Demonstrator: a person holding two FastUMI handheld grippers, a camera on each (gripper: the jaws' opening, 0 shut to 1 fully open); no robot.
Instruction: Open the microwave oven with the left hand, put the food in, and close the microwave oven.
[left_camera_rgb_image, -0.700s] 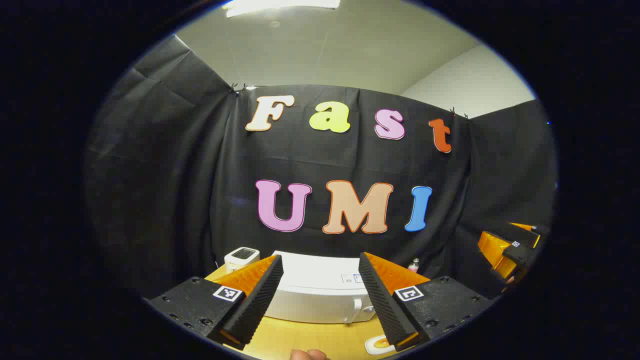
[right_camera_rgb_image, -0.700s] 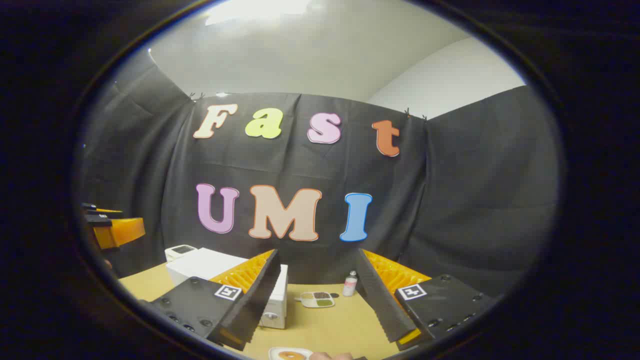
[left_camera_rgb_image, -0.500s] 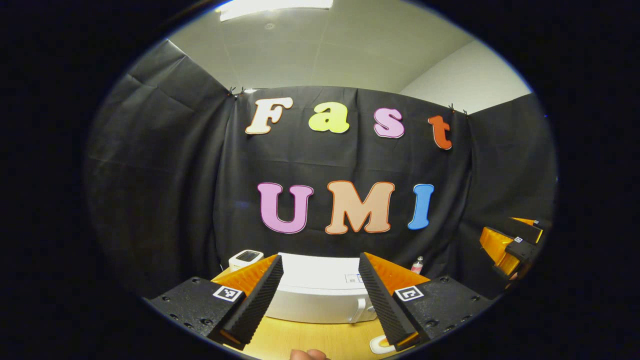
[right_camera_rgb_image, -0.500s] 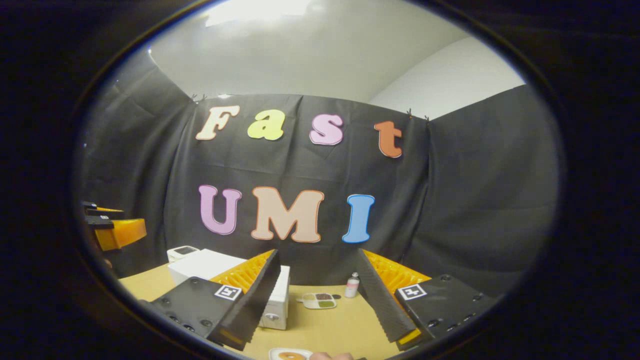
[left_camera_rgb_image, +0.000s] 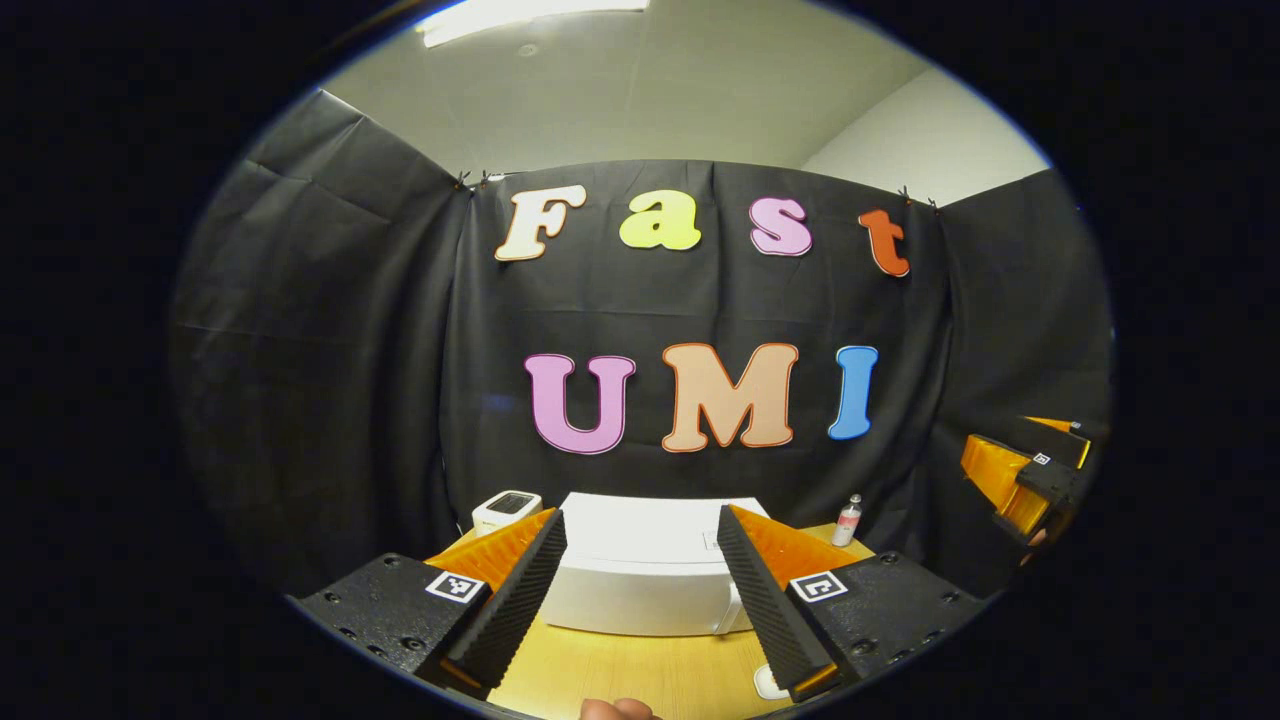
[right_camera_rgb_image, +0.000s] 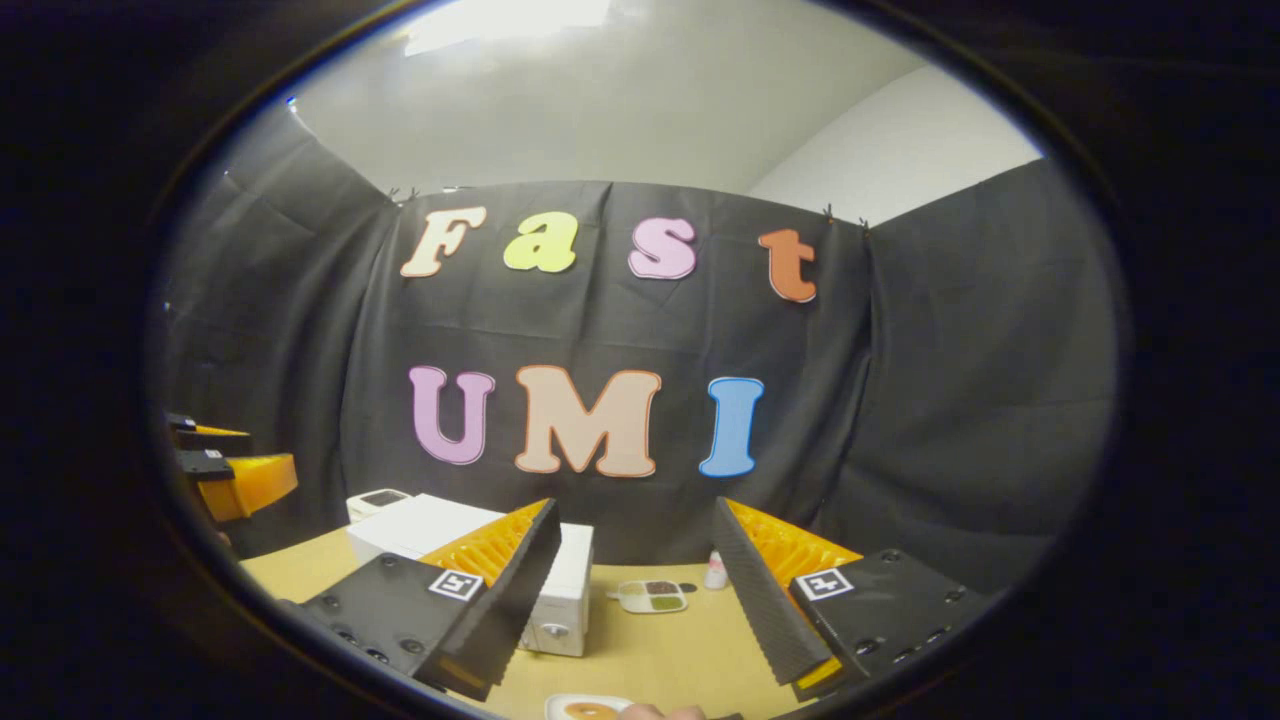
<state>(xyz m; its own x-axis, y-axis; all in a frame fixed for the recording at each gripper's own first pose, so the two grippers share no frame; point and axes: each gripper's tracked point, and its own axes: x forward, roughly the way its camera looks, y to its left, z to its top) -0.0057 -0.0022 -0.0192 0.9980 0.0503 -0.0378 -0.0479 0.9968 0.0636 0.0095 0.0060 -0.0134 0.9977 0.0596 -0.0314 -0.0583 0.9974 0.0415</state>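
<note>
Your left claw (left_camera_rgb_image: 640, 600) is wide open and holds nothing. Its two fingers touch nothing, and the white microwave oven (left_camera_rgb_image: 645, 565) sits right in the gap between them, farther off. Your right claw (right_camera_rgb_image: 635, 600) is wide open too, and it is empty as well.

You are at the very start of the job, I think. The microwave oven looks shut, with its door closed flat. So the step in hand is to reach in and open that door with your left claw.

The next move calls for you to bring the left claw down and forward to the front of the microwave oven. The handle looks to be at the right end of the front, but one finger hides most of it, so go slow. Close the fingers on the handle, then pull the door toward you.

The microwave oven stands on the yellow surface (left_camera_rgb_image: 640, 675), close to the black wall. Just left of the microwave oven is a small white box (left_camera_rgb_image: 507, 508). To the right of the microwave oven stands a little bottle (left_camera_rgb_image: 848, 520). In the right gripper view, a small tray (right_camera_rgb_image: 650, 596) with colored bits lies to the right of the microwave oven. The food (right_camera_rgb_image: 590, 711) is on a white plate, in front of the microwave oven and near you. It is a round brown thing, maybe a donut.
</note>
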